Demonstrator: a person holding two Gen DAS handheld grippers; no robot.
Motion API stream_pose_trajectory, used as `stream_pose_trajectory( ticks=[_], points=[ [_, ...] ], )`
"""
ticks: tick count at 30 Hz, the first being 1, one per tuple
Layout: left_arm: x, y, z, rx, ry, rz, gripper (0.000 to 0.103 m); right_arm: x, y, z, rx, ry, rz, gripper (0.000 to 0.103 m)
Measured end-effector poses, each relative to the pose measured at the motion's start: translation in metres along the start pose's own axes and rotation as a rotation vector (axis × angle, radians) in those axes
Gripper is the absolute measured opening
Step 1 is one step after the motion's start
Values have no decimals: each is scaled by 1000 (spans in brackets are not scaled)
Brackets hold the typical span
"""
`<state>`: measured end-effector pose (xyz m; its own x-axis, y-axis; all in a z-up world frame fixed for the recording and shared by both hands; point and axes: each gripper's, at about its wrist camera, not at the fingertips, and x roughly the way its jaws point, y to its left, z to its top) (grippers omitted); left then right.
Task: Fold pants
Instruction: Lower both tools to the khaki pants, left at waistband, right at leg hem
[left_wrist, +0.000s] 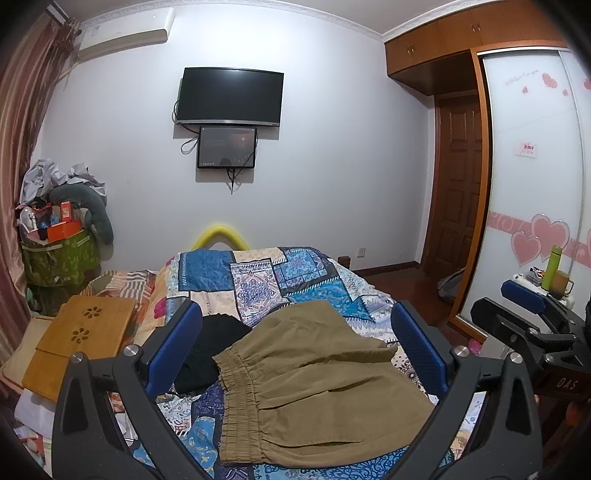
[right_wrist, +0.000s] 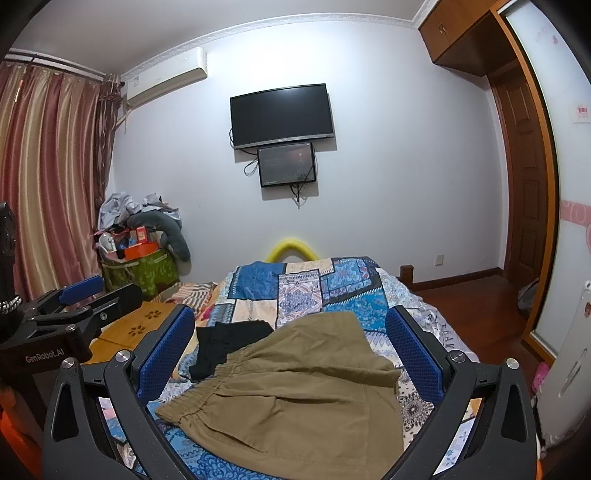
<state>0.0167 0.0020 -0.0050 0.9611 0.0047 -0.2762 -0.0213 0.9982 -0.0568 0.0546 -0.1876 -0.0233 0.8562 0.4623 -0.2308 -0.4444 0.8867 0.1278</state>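
1. Khaki pants (left_wrist: 317, 387) lying flat on the patchwork bedspread (left_wrist: 258, 280), centre to lower centre in both views; black garment (left_wrist: 210, 350) just beside them to the left, its edge tucked under the waistband.
2. Seen only through the left wrist view: green bottle (left_wrist: 553, 267) and mug (left_wrist: 562, 282) at right edge, heart-patterned wardrobe door (left_wrist: 532, 166), plus the right gripper (left_wrist: 528, 306) from the side at mid right.
3. Seen only through the right wrist view: striped curtains (right_wrist: 48, 184) filling the left side, and the left gripper (right_wrist: 81, 295) from the side at mid left.
4. Shared by both: wall television (left_wrist: 231, 96), yellow foam arch (left_wrist: 221, 236), wooden lap desk (left_wrist: 81, 332).
5. Left gripper (left_wrist: 295, 347) spread wide apart, blue pads framing the pants, gripping nothing, above the cloth.
6. Right gripper (right_wrist: 290, 354) equally wide apart, nothing between the pads but air, hovering over the pants (right_wrist: 291, 398).
7. Elastic waistband toward lower left of frame, legs running up and right toward frame centre; long axis diagonal, lower left to upper right.
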Motion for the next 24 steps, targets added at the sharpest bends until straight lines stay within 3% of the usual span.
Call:
stream_pose_trajectory(
  ticks=[6,14,19,24],
  points=[
    [30,6,-1,-11,53,-2,103,19,-11,-4,11,33,-10,103],
    [108,29,-13,1,198,45,103,66,-47,-21,-29,122,-71,103],
    [165,52,-30,2,330,70,103,113,-90,-49,-29,274,-104,103],
    [221,79,-57,-23,540,17,103,138,-123,-71,14,411,-106,103]
  ],
)
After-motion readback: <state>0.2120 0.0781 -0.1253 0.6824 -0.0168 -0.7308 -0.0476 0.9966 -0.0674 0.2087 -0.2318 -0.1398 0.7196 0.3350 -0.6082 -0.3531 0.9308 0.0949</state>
